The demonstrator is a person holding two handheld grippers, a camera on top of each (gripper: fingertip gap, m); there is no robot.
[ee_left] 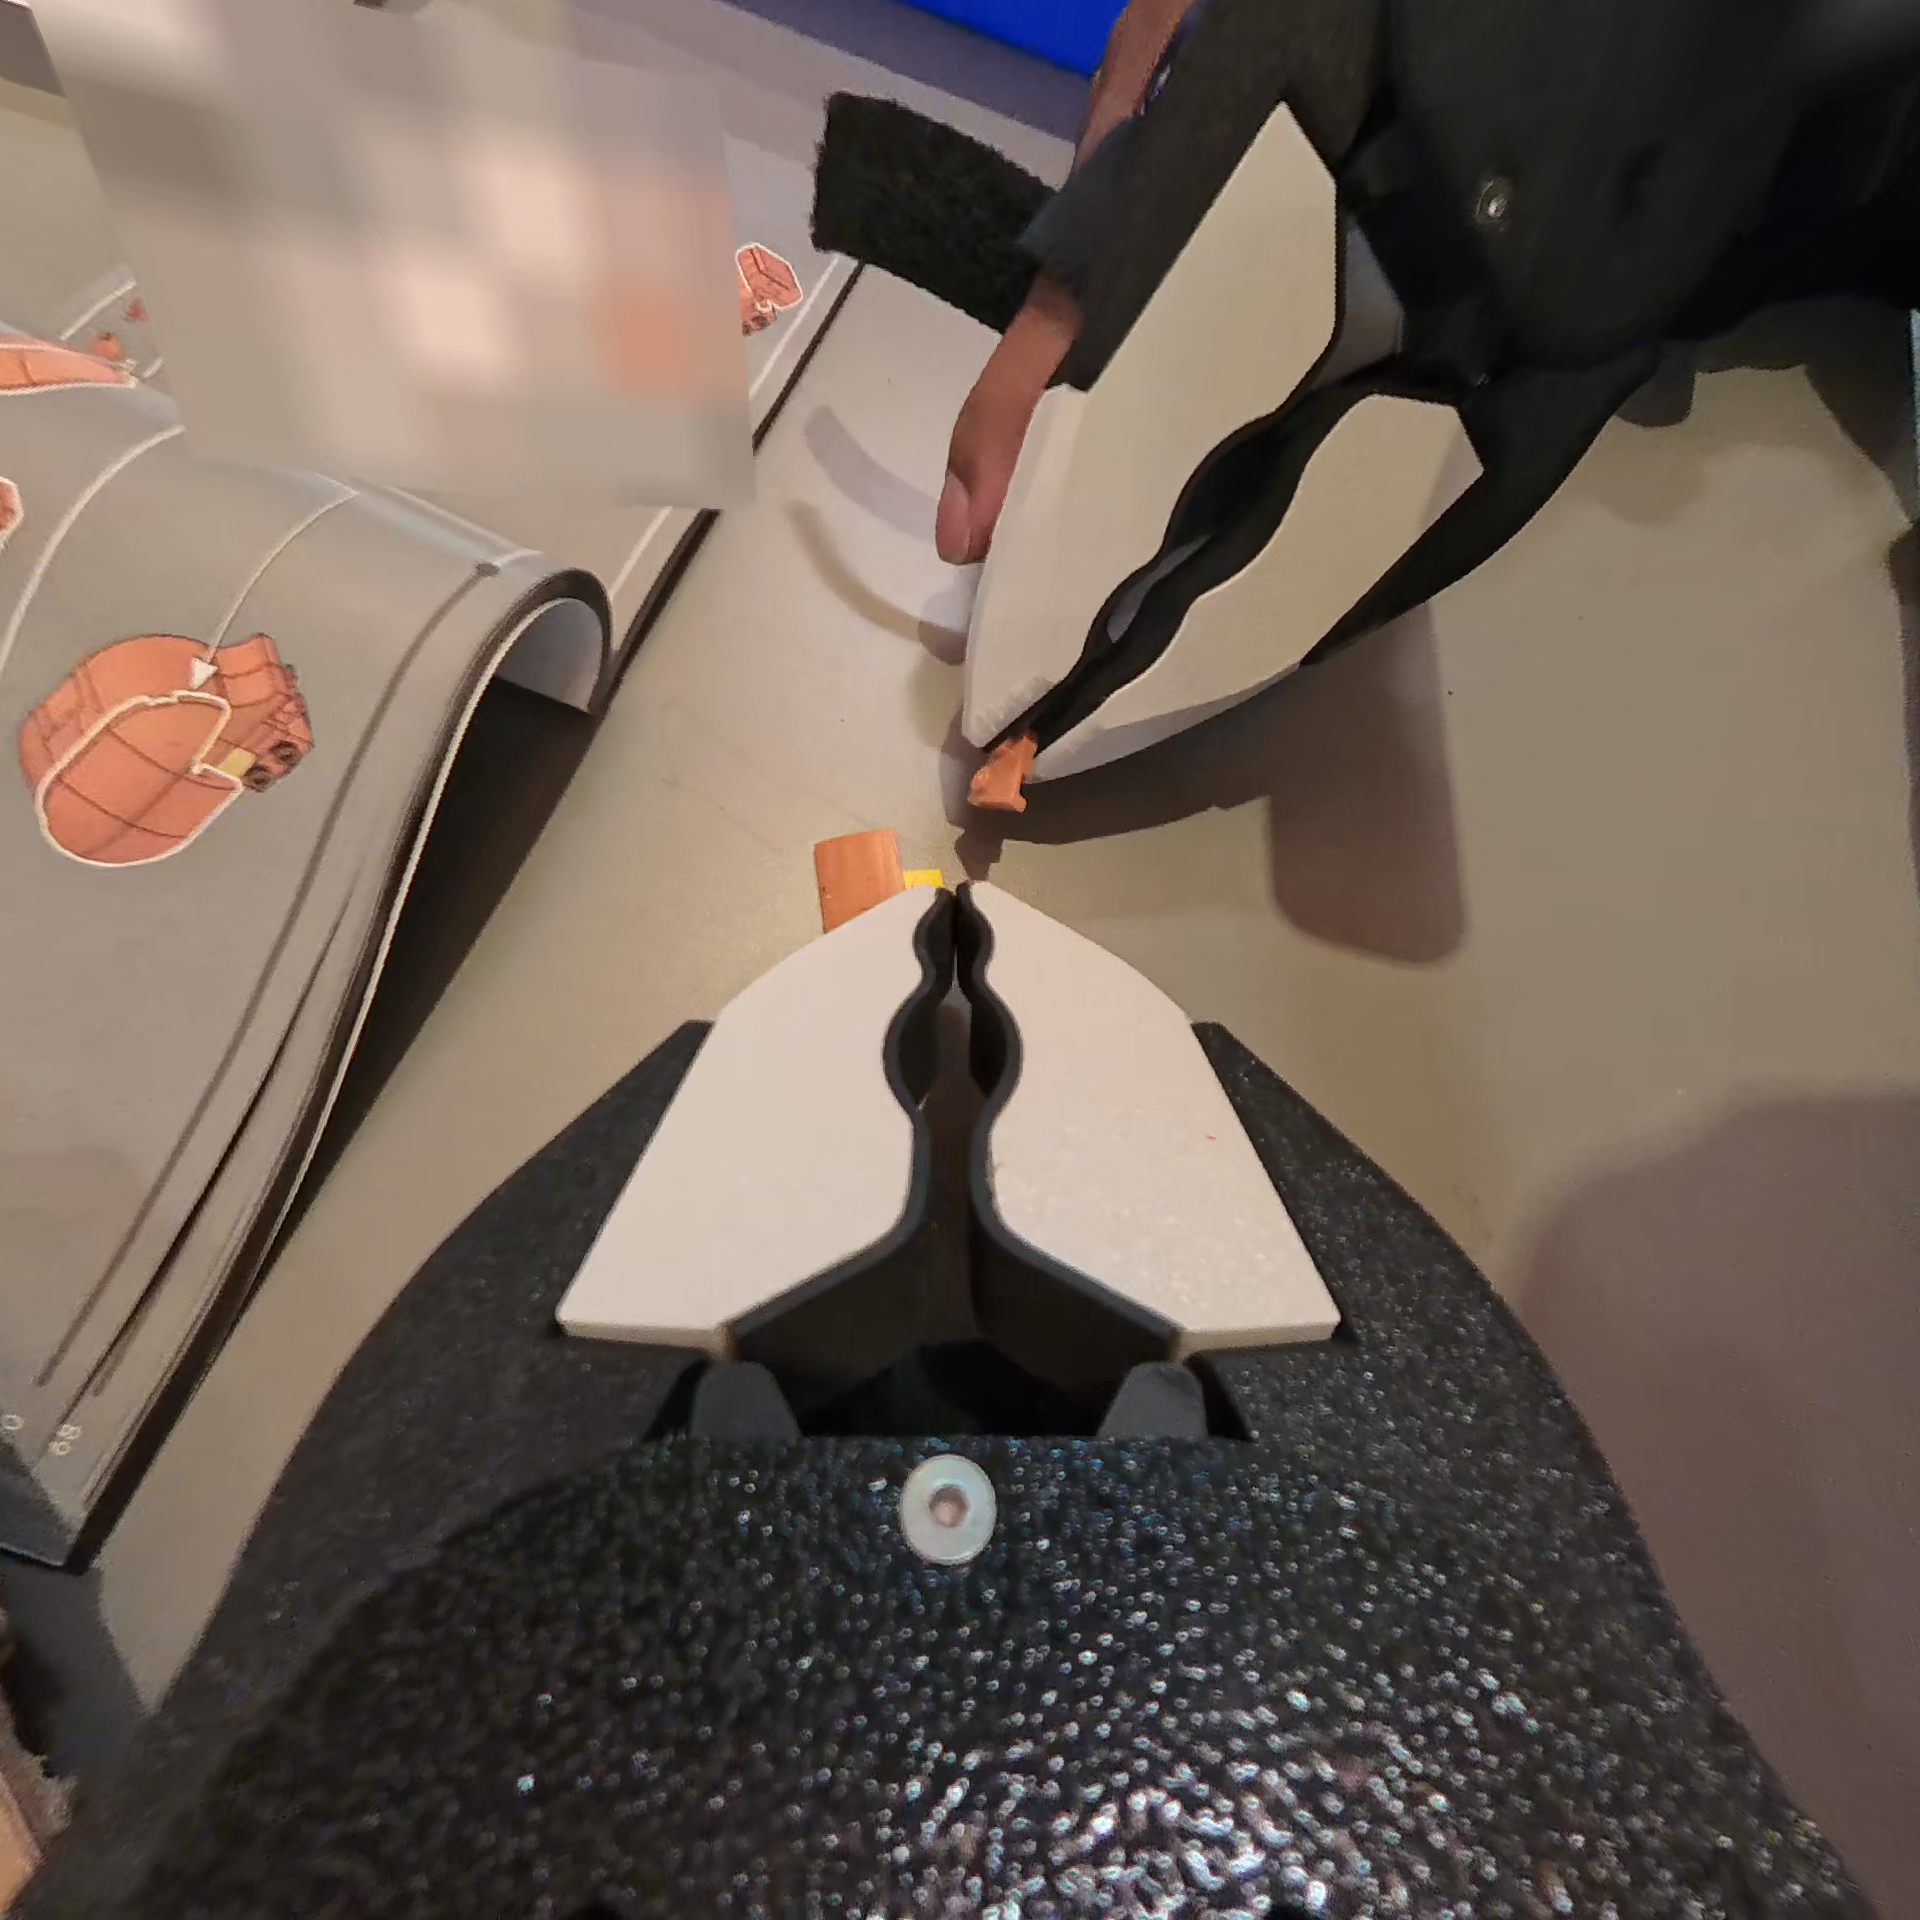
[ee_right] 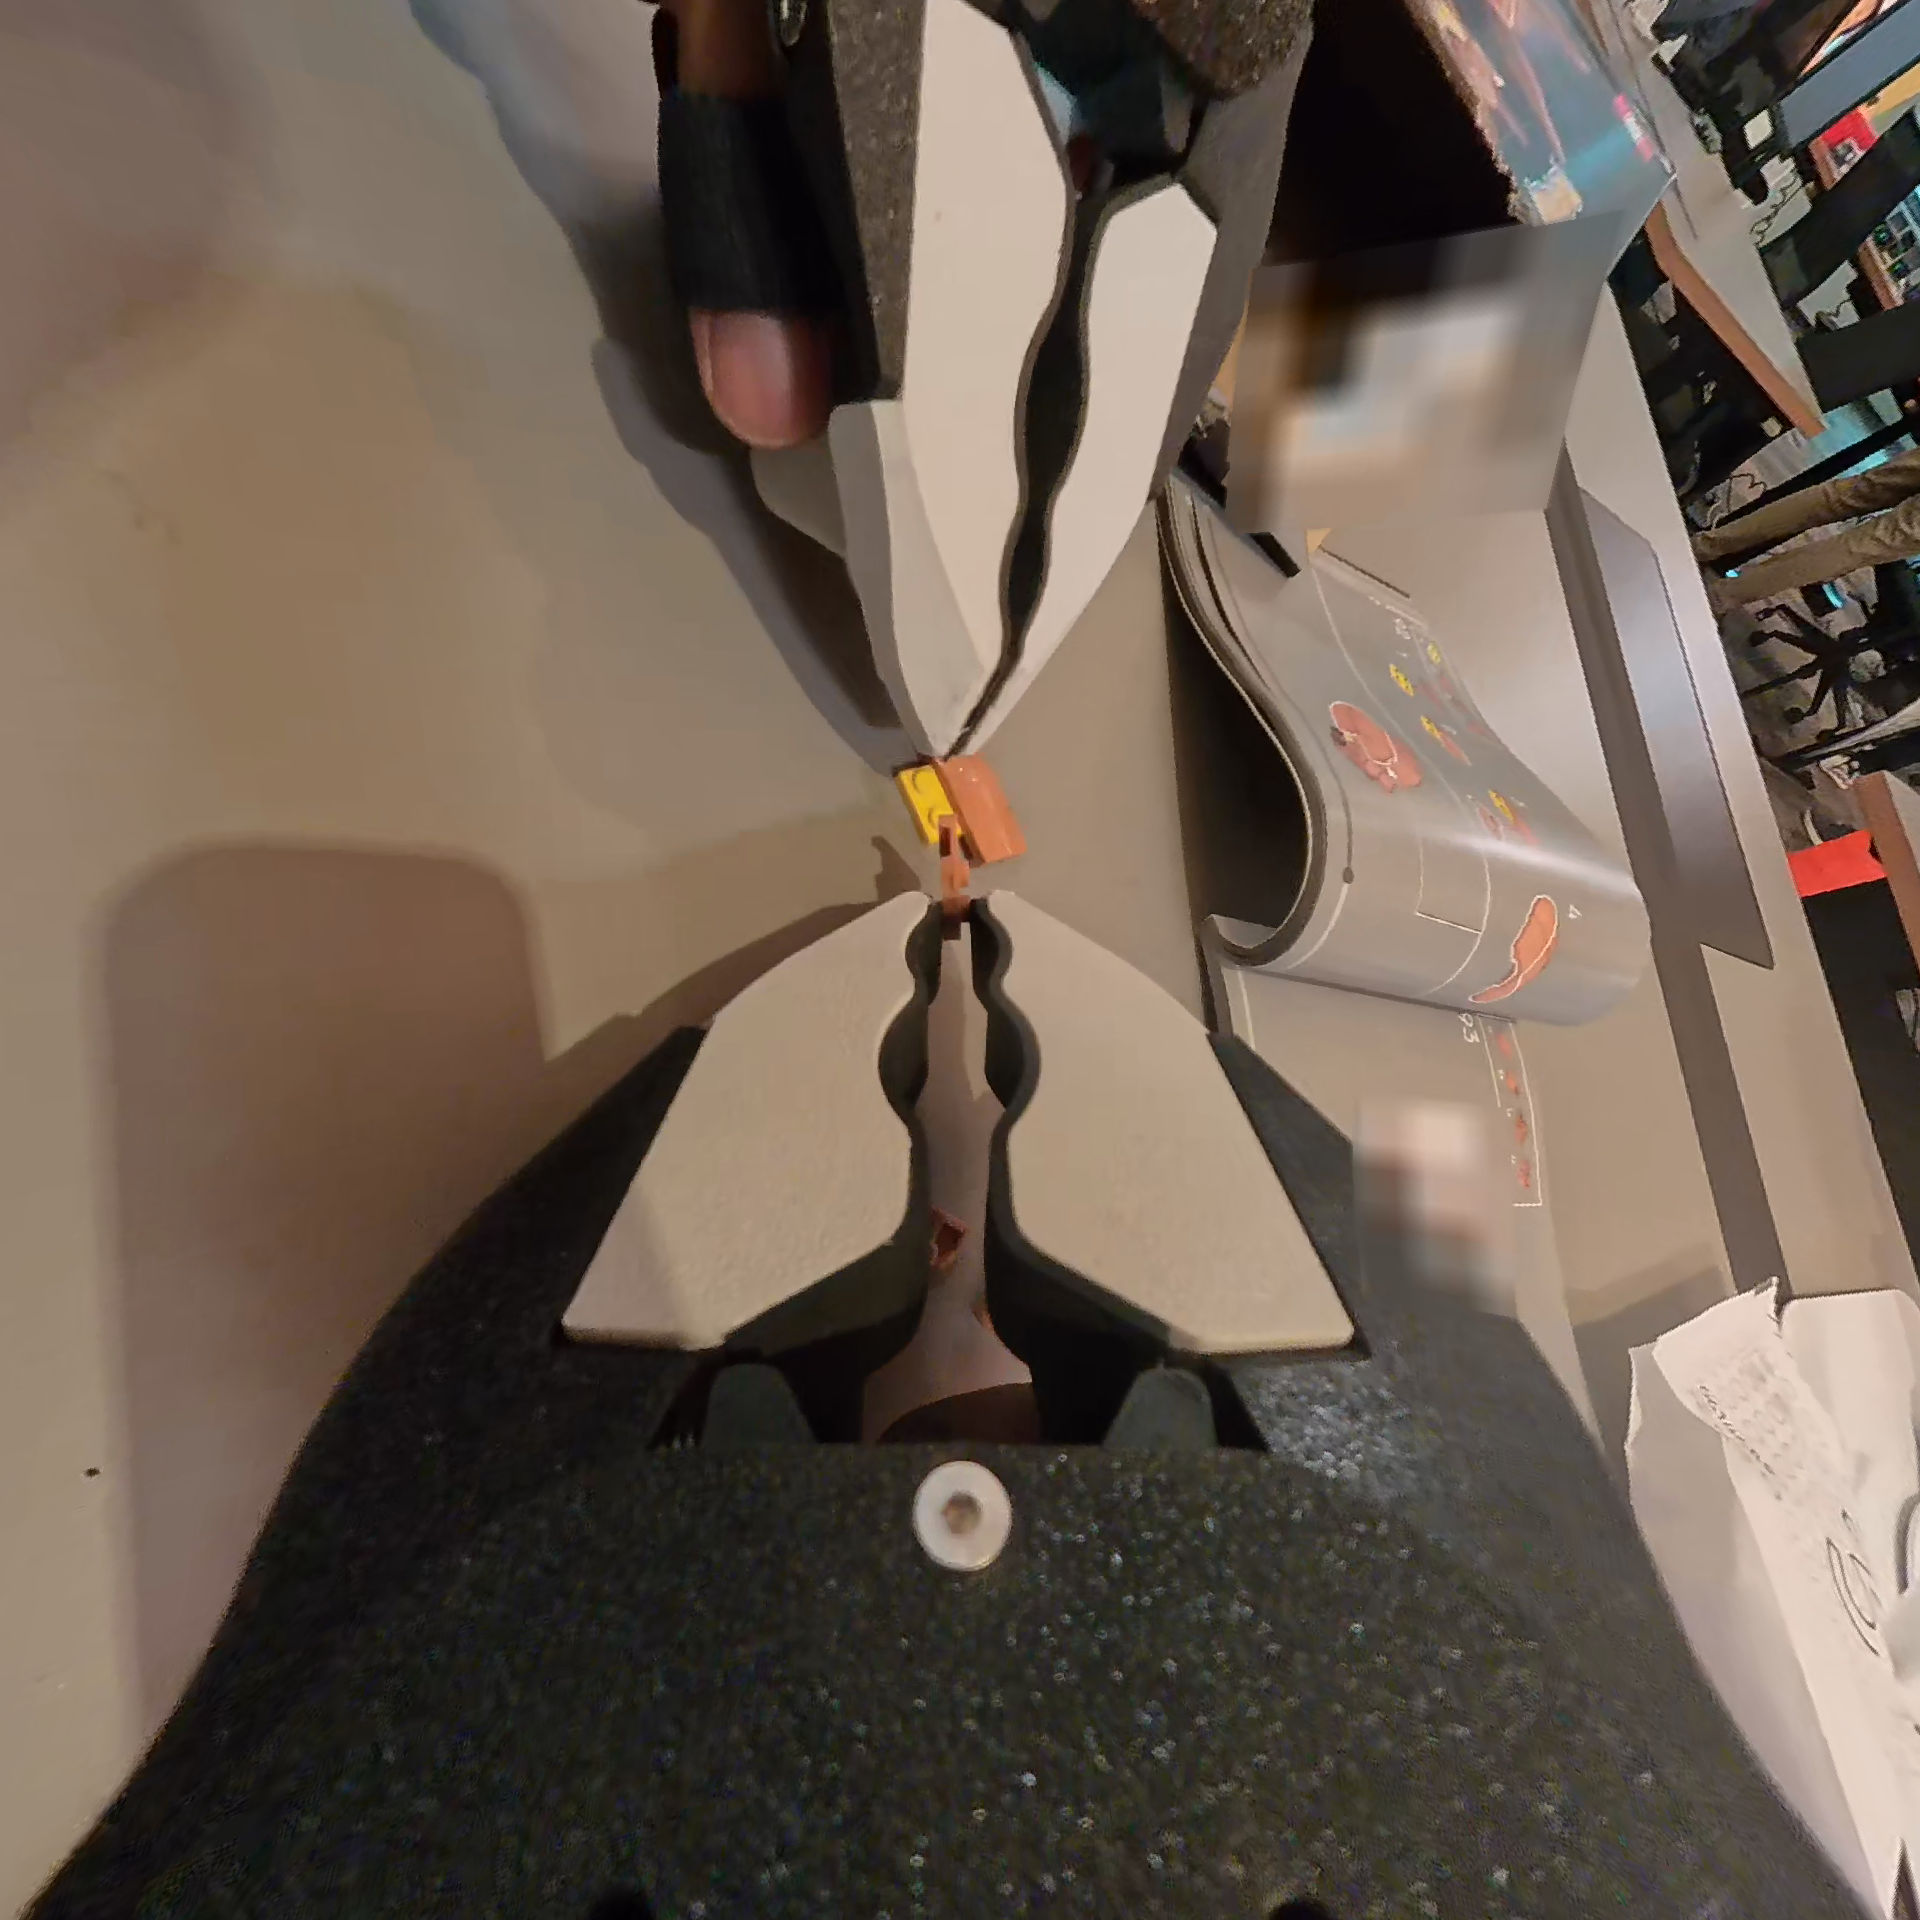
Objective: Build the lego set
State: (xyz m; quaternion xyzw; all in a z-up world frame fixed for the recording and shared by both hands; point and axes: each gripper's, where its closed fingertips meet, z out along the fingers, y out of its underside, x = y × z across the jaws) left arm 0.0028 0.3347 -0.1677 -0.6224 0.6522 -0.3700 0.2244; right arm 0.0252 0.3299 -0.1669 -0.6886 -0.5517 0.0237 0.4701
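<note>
A small brown curved tile (ee_left: 857, 878) joined to a yellow plate (ee_left: 920, 880) lies on the beige table (ee_left: 1351, 1039). My left gripper (ee_left: 954, 891) is shut, its tips together right at this assembly's near edge. In the right wrist view its tips (ee_right: 943, 750) touch the far end of the yellow plate (ee_right: 920, 805) and brown tile (ee_right: 982, 816). My right gripper (ee_right: 953, 909) is shut on a small brown clip-like piece (ee_right: 953, 883), whose front end reaches the assembly. In the left wrist view this gripper (ee_left: 1023, 743) holds the piece (ee_left: 1000, 777) just above the table.
An open instruction booklet (ee_left: 208, 727) with curled pages lies to the left; it also shows in the right wrist view (ee_right: 1455, 831). A white paper bag (ee_right: 1766, 1507) lies at the lower right. A hand's fingers (ee_left: 987, 436) sit on the right gripper. Less than 4 cm separates the two grippers' tips.
</note>
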